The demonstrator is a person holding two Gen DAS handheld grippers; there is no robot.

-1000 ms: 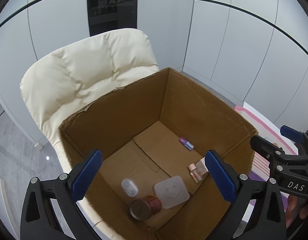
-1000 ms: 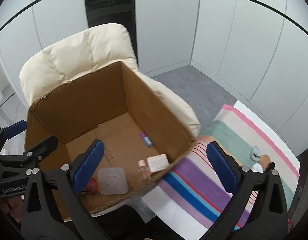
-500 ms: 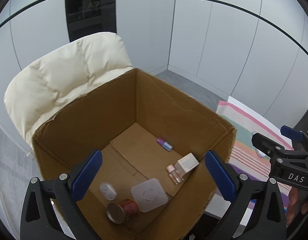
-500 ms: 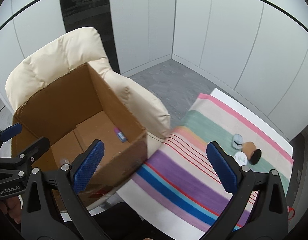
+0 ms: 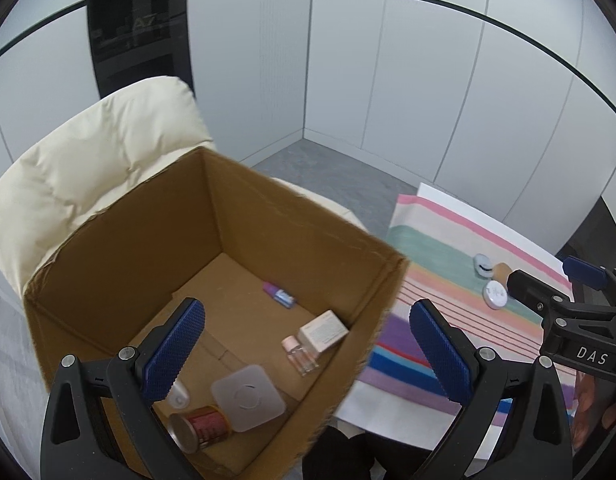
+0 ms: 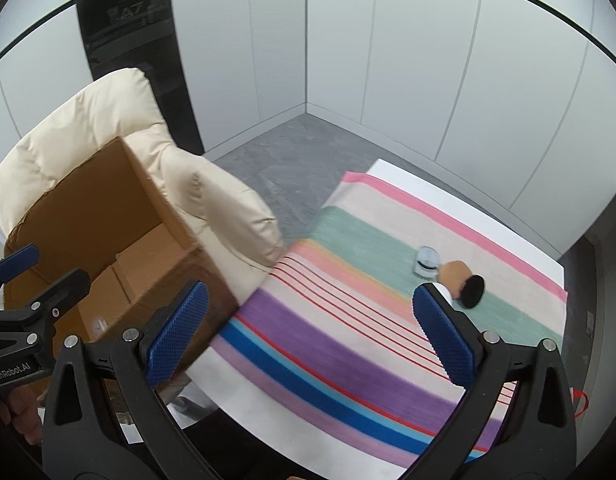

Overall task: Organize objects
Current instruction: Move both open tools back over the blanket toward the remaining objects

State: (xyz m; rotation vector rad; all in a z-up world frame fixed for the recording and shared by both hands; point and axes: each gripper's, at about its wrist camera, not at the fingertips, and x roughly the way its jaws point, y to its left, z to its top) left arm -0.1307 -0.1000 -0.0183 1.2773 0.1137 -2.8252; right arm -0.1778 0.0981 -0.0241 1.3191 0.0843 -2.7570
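A brown cardboard box (image 5: 308,240) (image 6: 88,200) sits on a cream armchair. Inside lie a red can (image 5: 200,430), a square translucent lid (image 5: 248,396), a small white box (image 5: 323,330), a small pink bottle (image 5: 298,354), a purple tube (image 5: 279,294) and a small white item (image 5: 179,394). On the striped cloth (image 6: 347,320) rest a clear jar (image 6: 426,262), a tan bottle with a black cap (image 6: 463,282) and a white round lid (image 5: 495,295). My left gripper (image 5: 308,348) hangs open above the box's right edge. My right gripper (image 6: 315,336) is open above the cloth.
The cream armchair (image 6: 212,200) stands between the box and the cloth-covered table. Grey floor (image 6: 292,152) and white wall panels lie beyond. A person's hand (image 5: 599,396) holds the right gripper's handle.
Both views have swung right, away from the box toward the striped cloth. The jar, bottle and white lid have come into view. Both grippers stay open.
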